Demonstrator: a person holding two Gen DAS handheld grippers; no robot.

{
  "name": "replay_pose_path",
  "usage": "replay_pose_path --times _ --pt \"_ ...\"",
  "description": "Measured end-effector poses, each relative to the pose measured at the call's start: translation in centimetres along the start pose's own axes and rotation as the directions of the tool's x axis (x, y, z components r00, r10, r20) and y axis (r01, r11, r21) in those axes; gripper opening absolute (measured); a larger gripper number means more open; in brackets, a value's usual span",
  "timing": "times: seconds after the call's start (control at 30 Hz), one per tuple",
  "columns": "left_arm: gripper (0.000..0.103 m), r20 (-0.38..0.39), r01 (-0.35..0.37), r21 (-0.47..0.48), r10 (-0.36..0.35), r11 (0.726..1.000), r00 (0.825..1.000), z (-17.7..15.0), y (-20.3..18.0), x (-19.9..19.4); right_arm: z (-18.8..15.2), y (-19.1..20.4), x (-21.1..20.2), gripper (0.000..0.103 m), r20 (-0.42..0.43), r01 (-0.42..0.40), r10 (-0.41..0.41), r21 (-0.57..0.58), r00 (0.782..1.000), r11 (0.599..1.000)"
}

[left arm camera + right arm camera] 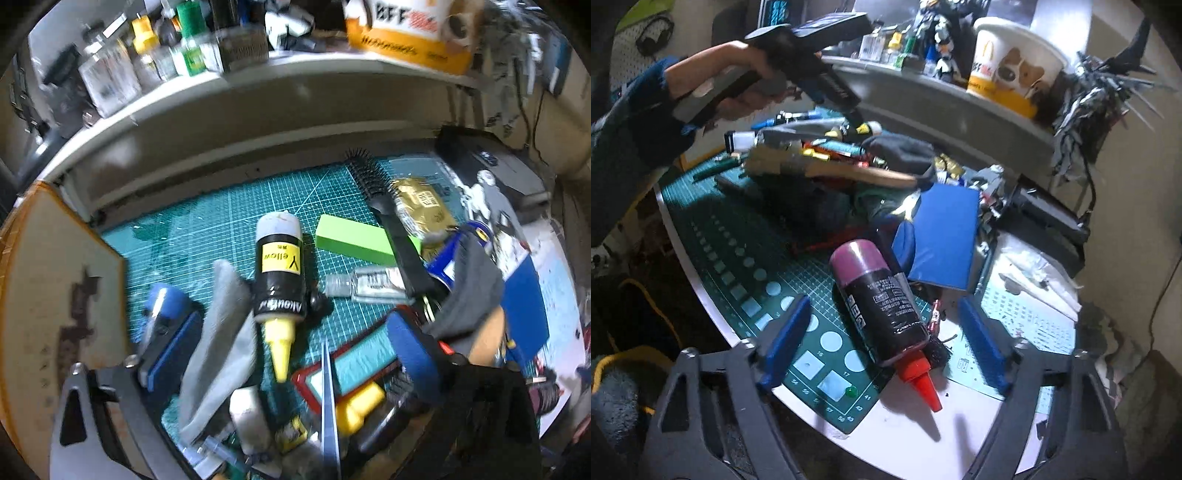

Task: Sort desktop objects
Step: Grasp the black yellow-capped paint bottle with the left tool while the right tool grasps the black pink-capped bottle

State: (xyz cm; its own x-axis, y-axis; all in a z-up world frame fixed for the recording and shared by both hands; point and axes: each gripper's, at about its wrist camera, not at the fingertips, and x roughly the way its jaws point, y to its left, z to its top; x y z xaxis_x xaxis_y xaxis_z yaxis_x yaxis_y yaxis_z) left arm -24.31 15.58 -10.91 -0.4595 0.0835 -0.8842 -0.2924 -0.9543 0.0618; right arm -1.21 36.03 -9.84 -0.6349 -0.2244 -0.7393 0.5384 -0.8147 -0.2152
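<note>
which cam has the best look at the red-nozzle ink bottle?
Right wrist: the red-nozzle bottle lies whole and unobstructed between the open right gripper fingers. Left wrist view doesn't show it, only a yellow-nozzle bottle.

Black ink bottle w/ yellow nozzle (280,273): yellow label reads "Yellow". White-and-orange paper cup (1015,62) has McDonald's arches logo. Green cutting mat (827,373) shows nos. 41, 42.

Right gripper (882,349) spread wide around magenta-capped bottle (882,314), blue notebook (943,236) beyond
</note>
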Motion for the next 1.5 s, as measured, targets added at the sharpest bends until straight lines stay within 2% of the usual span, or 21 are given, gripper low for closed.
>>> replay_pose_path --times 0.17,0.23,0.37,0.43,0.5,0.53,0.63,0.67,0.73,0.8,0.83,1.0,1.03,1.17,1.2,1.27,1.3,1.33,1.37,1.43,1.5 --pt "0.092 -0.089 0.069 -0.046 -0.073 0.997 0.993 1.3 1.2 3.2 0.9 -0.4 1.3 0.076 -0.049 -0.004 0.0 -0.083 0.999 0.997" --pt "0.091 -0.102 0.071 -0.062 -0.077 0.996 0.992 1.5 1.7 4.1 1.3 -0.6 1.7 0.076 -0.055 -0.022 0.017 -0.103 0.998 0.994" --pt "0.073 -0.119 0.084 -0.088 -0.094 0.993 0.988 2.0 2.2 5.3 1.9 -0.9 3.1 0.076 -0.076 -0.062 0.052 -0.129 0.996 0.99" --pt "0.063 -0.113 0.118 -0.107 -0.13 0.987 0.985 2.2 2.4 5.6 2.0 -0.7 3.6 0.072 -0.085 -0.073 0.061 -0.141 0.994 0.987" --pt "0.055 -0.109 0.123 -0.114 -0.135 0.986 0.985 2.2 2.5 5.7 2.1 -0.4 4.1 0.063 -0.095 -0.105 0.091 -0.151 0.991 0.983" --pt "0.043 -0.109 0.115 -0.11 -0.127 0.987 0.986 2.2 2.4 5.6 2.0 -0.4 4.3 0.062 -0.1 -0.115 0.1 -0.154 0.99 0.981" --pt "0.042 -0.115 0.098 -0.079 -0.106 0.992 0.988 2.2 1.9 5.7 2.0 -0.1 5.3 0.06 -0.122 -0.139 0.12 -0.157 0.985 0.978" --pt "0.042 -0.113 0.089 -0.065 -0.096 0.994 0.989 2.1 1.6 5.5 2.0 -0.1 5.6 0.053 -0.132 -0.157 0.138 -0.148 0.982 0.976" --pt "0.042 -0.109 0.073 -0.036 -0.076 0.997 0.991 2.0 1.1 5.3 2.0 -0.3 5.9 0.051 -0.131 -0.187 0.171 -0.123 0.976 0.975" --pt "0.044 -0.128 0.052 -0.006 -0.052 0.999 0.99 1.9 0.6 5.6 2.0 -0.5 6.1 0.05 -0.128 -0.199 0.186 -0.098 0.974 0.975" --pt "0.049 -0.136 0.044 -0.002 -0.043 0.999 0.99 1.8 0.5 5.7 1.9 -0.6 6.1 0.05 -0.128 -0.199 0.187 -0.084 0.974 0.976" --pt "0.046 -0.139 0.061 -0.017 -0.062 0.998 0.988 1.6 0.7 5.4 1.9 -0.8 5.8 0.049 -0.122 -0.194 0.19 -0.021 0.974 0.981" --pt "0.041 -0.131 0.064 -0.019 -0.066 0.998 0.989 1.5 0.8 5.1 1.9 -0.7 5.4 0.049 -0.113 -0.198 0.195 -0.015 0.974 0.98" --pt "0.04 -0.07 0.092 -0.055 -0.096 0.994 0.993 0.9 1.5 3.3 2.1 -0.9 3.4 0.049 -0.044 -0.195 0.196 0.017 0.98 0.981" --pt "0.04 -0.045 0.086 -0.065 -0.089 0.994 0.995 0.8 1.7 2.5 2.2 -1.0 2.9 0.037 -0.023 -0.193 0.194 0.025 0.981 0.981" --pt "0.04 -0.006 0.088 -0.066 -0.088 0.994 0.996 0.5 1.9 1.0 2.2 -1.5 1.8 0.031 0.015 -0.196 0.196 0.051 0.981 0.979" --pt "0.04 0.011 0.092 -0.062 -0.092 0.994 0.996 0.3 1.9 0.3 2.2 -1.7 1.6 0.013 0.027 -0.193 0.191 0.063 0.981 0.979" --pt "0.04 0.027 0.097 -0.057 -0.095 0.994 0.995 0.2 2.0 -0.5 2.2 -2.0 1.3 0.0 0.039 -0.189 0.187 0.074 0.982 0.979" --pt "0.04 0.044 0.101 -0.052 -0.099 0.994 0.994 0.0 2.0 -1.2 2.2 -2.2 1.1 0.001 0.051 -0.186 0.182 0.086 0.982 0.979" --pt "0.04 0.076 0.109 -0.043 -0.106 0.993 0.991 -0.3 2.1 -2.7 2.0 -2.3 2.2 0.001 0.01 -0.174 0.173 0.098 0.985 0.98" --pt "0.04 0.109 0.117 -0.033 -0.113 0.993 0.988 -0.6 2.2 -4.2 1.9 -2.4 2.6 0.006 0.003 -0.168 0.169 0.113 0.986 0.979"
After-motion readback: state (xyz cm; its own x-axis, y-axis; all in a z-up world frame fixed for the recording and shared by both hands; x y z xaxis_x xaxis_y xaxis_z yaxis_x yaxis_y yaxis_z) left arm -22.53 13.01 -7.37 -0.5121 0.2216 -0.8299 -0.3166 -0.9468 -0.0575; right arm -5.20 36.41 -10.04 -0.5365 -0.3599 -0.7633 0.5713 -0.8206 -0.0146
